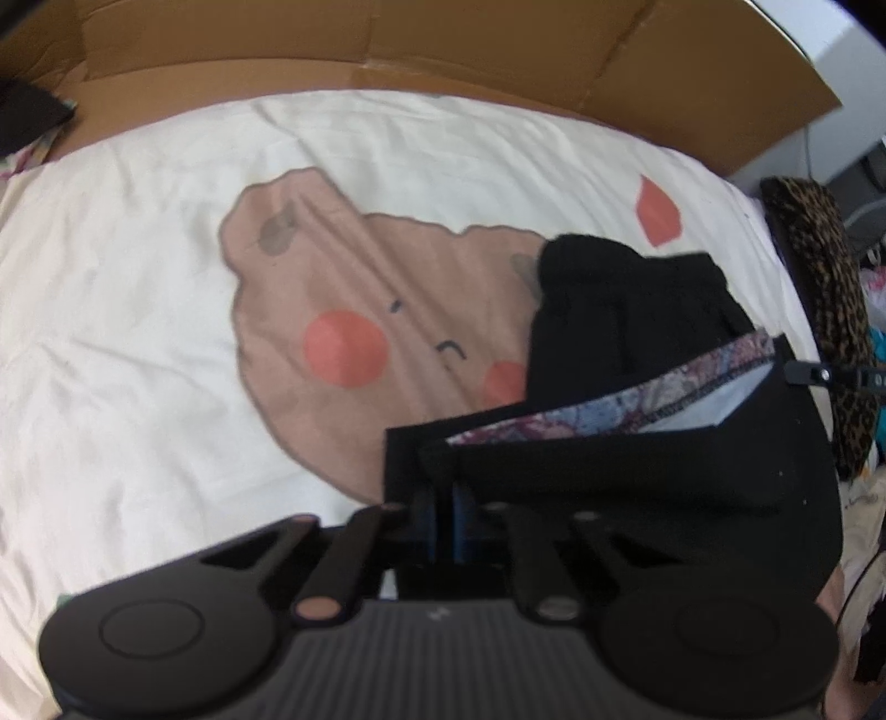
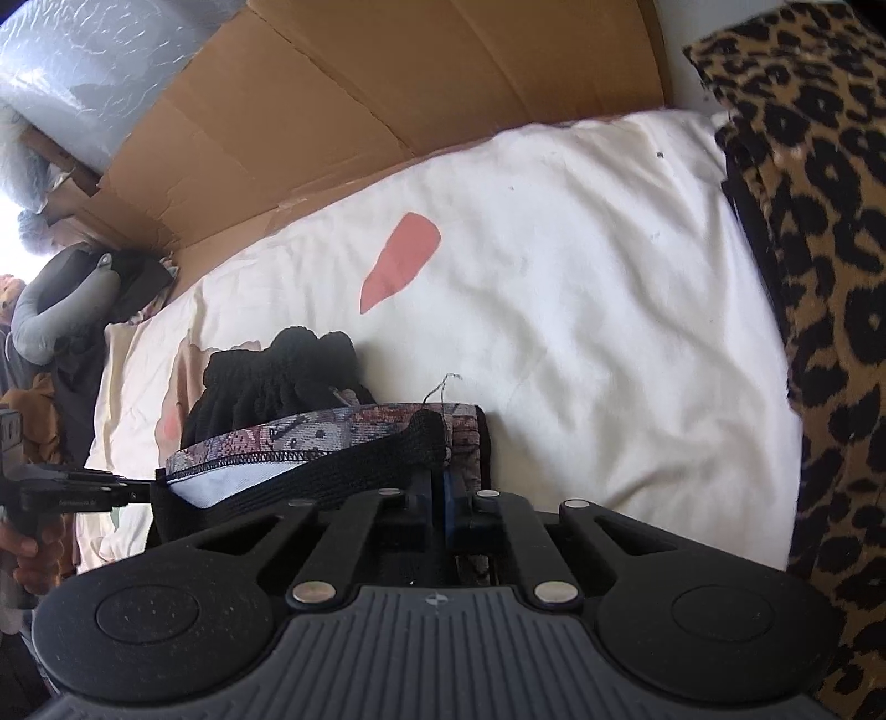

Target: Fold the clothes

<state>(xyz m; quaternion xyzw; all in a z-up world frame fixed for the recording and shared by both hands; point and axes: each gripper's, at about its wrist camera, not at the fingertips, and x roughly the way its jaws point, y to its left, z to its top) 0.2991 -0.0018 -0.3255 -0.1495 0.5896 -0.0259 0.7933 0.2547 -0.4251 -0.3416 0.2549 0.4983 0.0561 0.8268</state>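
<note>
Black garment pinched at both ends above a cream bedsheet.

Black fabric with a patterned inner band, the garment is stretched between the two tools over the sheet, which carries a brown cartoon print with pink cheeks. The left gripper has its blue pads pressed together on the near left corner of the cloth. The right gripper is likewise clamped on the opposite corner, where a loose thread sticks up. In the right wrist view the garment sags between the two grips, its bunched far end resting on the sheet, and the left gripper shows at the left edge, held by a hand. Brown cardboard stands behind the bed; a leopard-print cloth lies at the right side.
</note>
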